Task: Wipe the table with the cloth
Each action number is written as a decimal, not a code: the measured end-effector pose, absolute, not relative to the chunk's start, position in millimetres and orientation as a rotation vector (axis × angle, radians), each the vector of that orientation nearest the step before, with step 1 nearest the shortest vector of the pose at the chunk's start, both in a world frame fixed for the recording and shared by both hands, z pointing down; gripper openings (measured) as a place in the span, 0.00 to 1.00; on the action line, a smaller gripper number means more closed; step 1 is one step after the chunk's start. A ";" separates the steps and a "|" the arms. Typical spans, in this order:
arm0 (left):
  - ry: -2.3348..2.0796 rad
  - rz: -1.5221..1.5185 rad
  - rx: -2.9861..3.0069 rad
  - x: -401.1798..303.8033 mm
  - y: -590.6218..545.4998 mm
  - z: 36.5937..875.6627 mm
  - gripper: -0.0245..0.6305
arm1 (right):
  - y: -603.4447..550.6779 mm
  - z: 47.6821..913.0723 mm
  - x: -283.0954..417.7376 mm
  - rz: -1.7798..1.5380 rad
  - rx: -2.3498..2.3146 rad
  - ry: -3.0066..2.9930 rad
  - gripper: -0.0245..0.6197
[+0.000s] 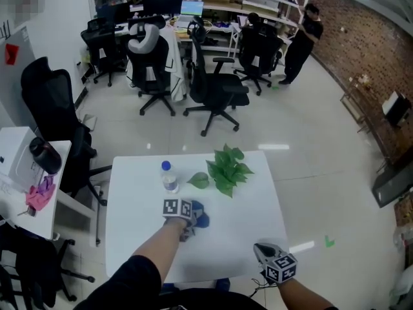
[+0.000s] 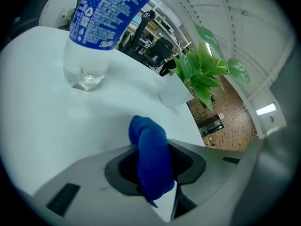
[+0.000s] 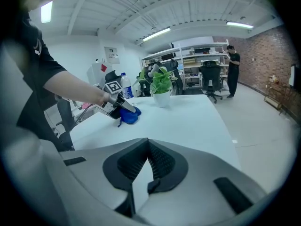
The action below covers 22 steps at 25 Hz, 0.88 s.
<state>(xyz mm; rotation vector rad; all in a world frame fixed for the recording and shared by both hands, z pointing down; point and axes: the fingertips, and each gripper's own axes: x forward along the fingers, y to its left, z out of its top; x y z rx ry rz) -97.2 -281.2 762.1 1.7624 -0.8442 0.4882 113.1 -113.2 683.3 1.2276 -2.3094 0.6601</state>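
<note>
A white desk stood on a pale, glossy floor. At its near edge, around 5 o'clock, the right gripper hovered with its jaws together and nothing between them, as its own view confirmed.

Near the desk's middle, the left gripper was clamped on the blue cloth. The cloth bunched up between the jaws of the left gripper and stuck out past them, its free end resting on the desk. From the right gripper's view the cloth lay under the left gripper's tips.

At 11 o'clock from the cloth stood a clear plastic bottle with a blue cap and blue label; its contents could not be made out. At 1 o'clock a white pot held a green leafy plant.

Beyond the desk were black office chairs, shelving with monitors, a person standing at about 1 o'clock, and a brick wall along the right.
</note>
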 end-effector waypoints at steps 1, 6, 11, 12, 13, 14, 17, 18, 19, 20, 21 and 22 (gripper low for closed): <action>-0.850 0.498 1.769 -102.5 -282.5 761.5 0.23 | -113.5 683.8 113.7 0.662 1.229 -2.305 0.05; -0.916 0.531 1.753 -152.5 -281.3 761.5 0.23 | -117.8 683.9 103.9 0.653 1.210 -2.319 0.05; -0.961 0.544 1.746 -180.1 -277.4 755.7 0.23 | -123.3 684.6 91.4 0.649 1.188 -2.346 0.05; -0.949 0.531 1.770 -171.4 -279.1 750.1 0.23 | -123.4 685.1 89.6 0.649 1.183 -2.349 0.05; -0.931 0.511 1.800 -158.9 -281.5 743.5 0.23 | -123.0 685.3 88.3 0.648 1.179 -2.351 0.05; -0.913 0.494 1.833 -144.7 -283.9 737.4 0.23 | -122.5 685.0 87.5 0.647 1.176 -2.350 0.05; -0.909 0.525 1.935 -112.5 -288.6 733.5 0.23 | -119.6 683.0 88.9 0.641 1.179 -2.344 0.05; -0.926 0.560 1.966 -108.0 -289.8 737.0 0.23 | -118.7 682.6 91.4 0.642 1.185 -2.341 0.05; -0.946 0.602 1.992 -106.5 -291.0 741.9 0.23 | -118.1 682.3 94.6 0.644 1.194 -2.336 0.05; -0.961 0.643 2.008 -107.3 -291.7 747.7 0.23 | -117.6 682.3 98.0 0.647 1.202 -2.331 0.05; -0.969 0.672 2.012 -109.2 -291.9 752.9 0.23 | -117.2 682.6 101.3 0.650 1.210 -2.324 0.05; -0.968 0.681 2.010 -110.9 -291.9 756.1 0.23 | -116.9 683.5 104.3 0.653 1.215 -2.317 0.05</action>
